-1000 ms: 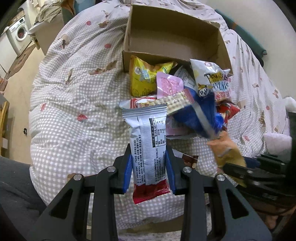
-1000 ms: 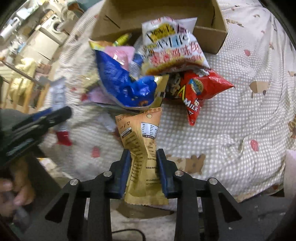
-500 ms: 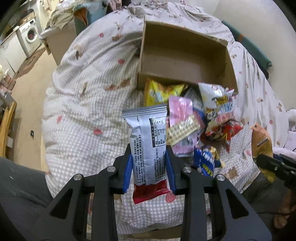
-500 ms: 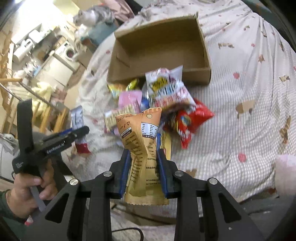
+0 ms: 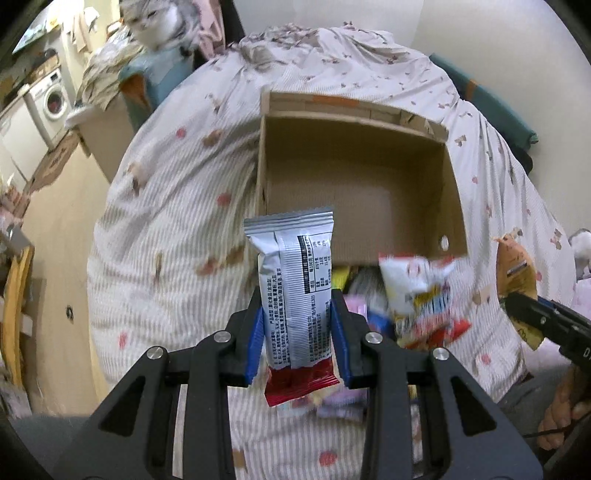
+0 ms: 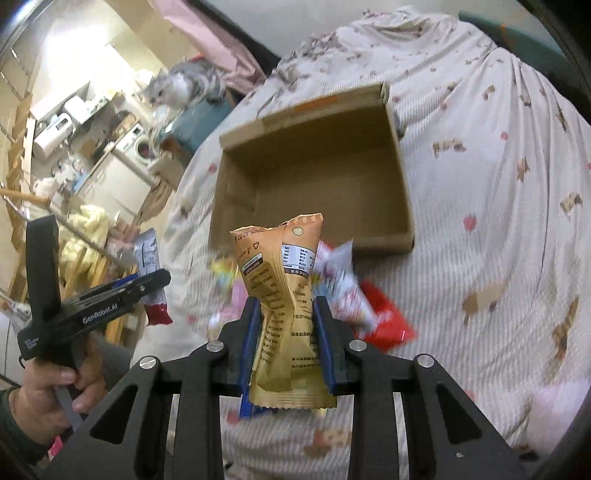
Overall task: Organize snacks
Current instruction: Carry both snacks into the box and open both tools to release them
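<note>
My left gripper [image 5: 297,325] is shut on a silver snack packet with a red end [image 5: 295,291], held upright above the bed. My right gripper [image 6: 284,328] is shut on a tan snack packet [image 6: 284,295], also upright. An open cardboard box [image 5: 354,192] lies ahead on the checked bedspread; the right wrist view shows the box [image 6: 317,173] empty inside. A pile of snack bags [image 5: 413,295] lies just in front of the box, blurred. The right gripper and tan packet [image 5: 515,266] show at the right edge of the left wrist view. The left gripper [image 6: 110,299] shows at the left of the right wrist view.
The bed [image 5: 177,206] fills the middle of both views. A cat [image 5: 159,22] sits on a cluttered stand behind the bed. A washing machine [image 5: 51,103] stands far left. A wooden chair [image 5: 14,295] is at the left edge.
Both grippers have risen and moved back from the pile with their packets. The box now sits centred ahead and the snack pile is lower in view.
</note>
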